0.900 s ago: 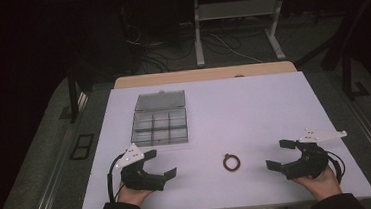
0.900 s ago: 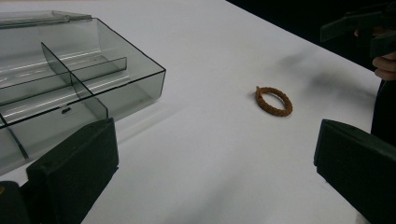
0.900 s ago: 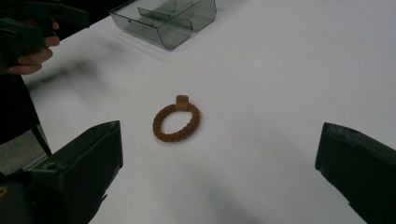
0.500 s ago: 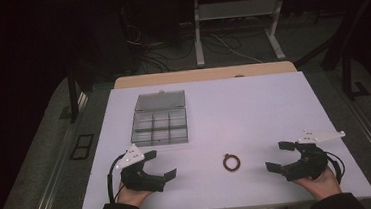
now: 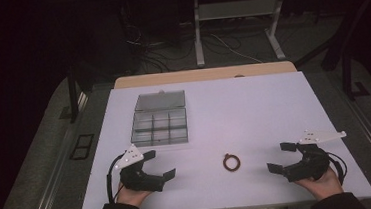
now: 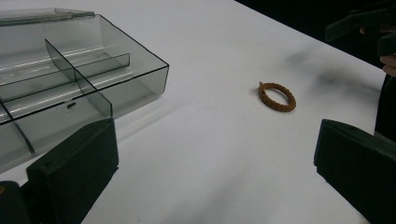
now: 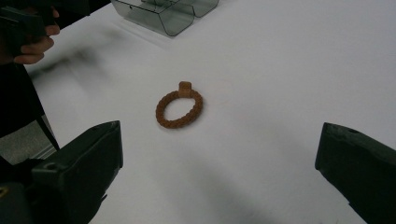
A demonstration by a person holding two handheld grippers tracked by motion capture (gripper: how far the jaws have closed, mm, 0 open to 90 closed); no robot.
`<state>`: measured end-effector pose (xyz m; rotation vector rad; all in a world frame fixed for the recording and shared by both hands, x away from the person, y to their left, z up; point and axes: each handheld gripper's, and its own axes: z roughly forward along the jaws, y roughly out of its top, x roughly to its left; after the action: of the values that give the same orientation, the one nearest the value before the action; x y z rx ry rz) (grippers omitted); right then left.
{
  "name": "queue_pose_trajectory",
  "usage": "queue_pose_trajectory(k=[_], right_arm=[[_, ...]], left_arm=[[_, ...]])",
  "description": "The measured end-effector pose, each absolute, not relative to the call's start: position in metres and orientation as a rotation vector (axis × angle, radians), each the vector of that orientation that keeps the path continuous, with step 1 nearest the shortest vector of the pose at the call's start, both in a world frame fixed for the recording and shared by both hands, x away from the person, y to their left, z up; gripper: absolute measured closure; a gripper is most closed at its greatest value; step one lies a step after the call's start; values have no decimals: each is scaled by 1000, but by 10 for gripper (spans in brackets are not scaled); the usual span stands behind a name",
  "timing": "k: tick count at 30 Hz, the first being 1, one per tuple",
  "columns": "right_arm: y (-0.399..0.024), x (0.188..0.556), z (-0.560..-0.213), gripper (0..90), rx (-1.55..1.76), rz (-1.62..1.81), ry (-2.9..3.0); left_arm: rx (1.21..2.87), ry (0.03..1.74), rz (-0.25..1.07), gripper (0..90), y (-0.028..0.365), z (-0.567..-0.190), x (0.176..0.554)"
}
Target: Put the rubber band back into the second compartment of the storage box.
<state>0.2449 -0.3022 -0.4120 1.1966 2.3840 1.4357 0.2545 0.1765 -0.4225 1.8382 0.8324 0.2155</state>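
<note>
A small brown braided ring (image 5: 232, 162) lies flat on the white table (image 5: 244, 110), near the front edge between the two hands; it also shows as the ring (image 6: 277, 96) and the ring (image 7: 179, 109). A clear plastic compartment box (image 5: 159, 124) with its lid folded back stands at the left middle, also the box (image 6: 70, 88). My left gripper (image 5: 159, 164) rests at the front left, jaws wide apart, empty. My right gripper (image 5: 283, 157) rests at the front right, open and empty, pointing at the ring.
A wooden strip (image 5: 204, 75) borders the table's far edge. Beyond it stand a metal frame (image 5: 237, 25) and loose cables on the dark floor. The person's other hand (image 7: 32, 44) appears at the top left of the right gripper view.
The right gripper has drifted slightly down toward the table's front edge. The left gripper, the ring and the box stay where they were.
</note>
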Motion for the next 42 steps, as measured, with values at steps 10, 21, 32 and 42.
queue_pose_trajectory(k=[10, 21, 32, 42], right_arm=[[-303, 244, -410, 0, 1199, 1408, 2413], [-305, 244, -406, 0, 1199, 1376, 2443], [-302, 251, -394, 0, 1166, 1347, 2481], [-291, 258, -388, 0, 1131, 1312, 2531]], left_arm=[[1840, 834, 212, 0, 177, -423, 255], [1835, 843, 210, 0, 177, -423, 254], [1832, 845, 210, 0, 177, -423, 254], [1829, 846, 212, 0, 177, -423, 254]])
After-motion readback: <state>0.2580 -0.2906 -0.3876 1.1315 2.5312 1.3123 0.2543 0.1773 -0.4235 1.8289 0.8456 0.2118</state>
